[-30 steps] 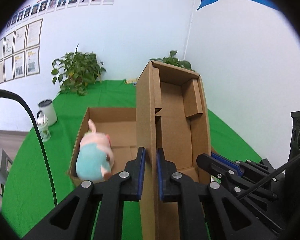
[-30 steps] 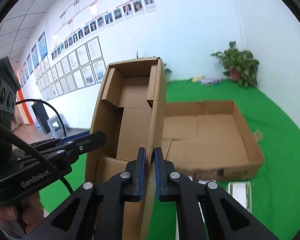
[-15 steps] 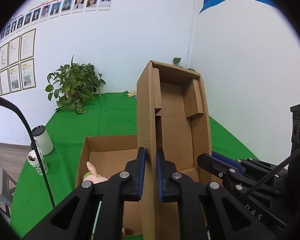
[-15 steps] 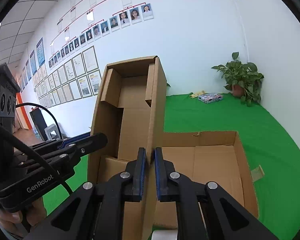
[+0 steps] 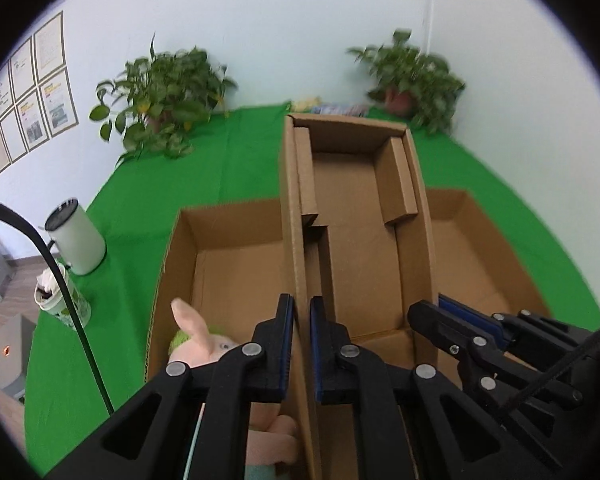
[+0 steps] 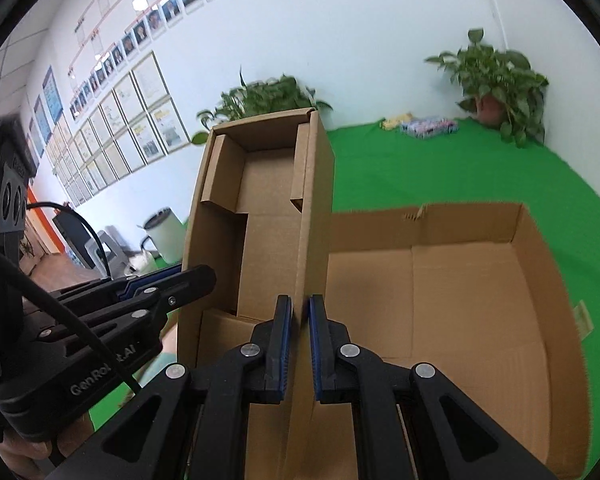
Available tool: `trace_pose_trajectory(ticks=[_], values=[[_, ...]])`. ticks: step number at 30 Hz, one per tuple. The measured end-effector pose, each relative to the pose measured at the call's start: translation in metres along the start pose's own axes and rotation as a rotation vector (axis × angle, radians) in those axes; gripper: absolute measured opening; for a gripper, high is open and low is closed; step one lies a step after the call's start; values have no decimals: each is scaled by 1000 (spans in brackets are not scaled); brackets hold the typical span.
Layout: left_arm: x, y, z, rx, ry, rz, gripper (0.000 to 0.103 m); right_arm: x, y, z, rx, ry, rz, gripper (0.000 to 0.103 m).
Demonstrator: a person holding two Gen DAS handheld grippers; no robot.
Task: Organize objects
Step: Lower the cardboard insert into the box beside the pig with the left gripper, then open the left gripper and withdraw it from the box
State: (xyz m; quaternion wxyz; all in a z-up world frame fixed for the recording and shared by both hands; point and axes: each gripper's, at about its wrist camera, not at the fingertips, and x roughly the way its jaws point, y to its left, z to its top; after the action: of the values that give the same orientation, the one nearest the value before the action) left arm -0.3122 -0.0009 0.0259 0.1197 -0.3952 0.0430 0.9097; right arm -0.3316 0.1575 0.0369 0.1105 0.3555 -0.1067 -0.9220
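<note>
A narrow open cardboard box (image 5: 356, 200) hangs between both grippers, its opening facing the cameras. My left gripper (image 5: 300, 320) is shut on its left wall, and my right gripper (image 6: 300, 320) is shut on its right wall (image 6: 316, 208). Each gripper shows in the other's view: the right gripper (image 5: 430, 306) at the box's right edge, the left gripper (image 6: 194, 272) at its left. Beneath lies a large open cardboard box (image 5: 236, 220), (image 6: 440, 224) on green cloth. A pink plush toy (image 5: 196, 340) lies in its near left corner, partly hidden by my left gripper.
The green cloth (image 5: 240, 160) covers the table. Two potted plants (image 5: 164, 92) (image 5: 412, 76) stand at the back by the wall. A white canister (image 5: 76, 240) and a cup (image 5: 60, 304) sit at the left edge. Small packets (image 6: 428, 126) lie at the back.
Both grippers have carried the narrow box forward and downward over the large box. The views now tilt further down, and the large box and plush toy sit closer below.
</note>
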Motion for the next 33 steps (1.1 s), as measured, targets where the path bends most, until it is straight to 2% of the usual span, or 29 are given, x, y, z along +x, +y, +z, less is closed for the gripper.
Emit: trace_pose_trajectory(ticks=[4, 8, 10, 14, 20, 29, 30, 31, 33], values=[[33, 2, -12, -6, 103, 11, 8, 48, -14, -7, 49, 69, -1, 7], [60, 2, -21, 17, 198, 21, 8, 81, -21, -14, 61, 142, -39, 7], [65, 2, -26, 16, 215, 11, 9, 86, -18, -29, 71, 167, -48, 8], [51, 3, -30, -5, 223, -37, 10, 102, -29, -36, 97, 195, -68, 8], [8, 17, -41, -45, 145, -71, 10, 102, -13, -44, 74, 217, -96, 8], [-51, 42, -65, -95, 20, -20, 11, 97, 10, -51, 10, 244, -111, 11], [-55, 43, -66, -97, 3, -6, 13, 96, 11, -50, 6, 245, -111, 12], [-60, 44, -69, -100, -18, 5, 20, 94, 11, -50, 5, 244, -111, 12], [-70, 44, -74, -109, -51, 18, 39, 88, 10, -49, 11, 238, -108, 12]])
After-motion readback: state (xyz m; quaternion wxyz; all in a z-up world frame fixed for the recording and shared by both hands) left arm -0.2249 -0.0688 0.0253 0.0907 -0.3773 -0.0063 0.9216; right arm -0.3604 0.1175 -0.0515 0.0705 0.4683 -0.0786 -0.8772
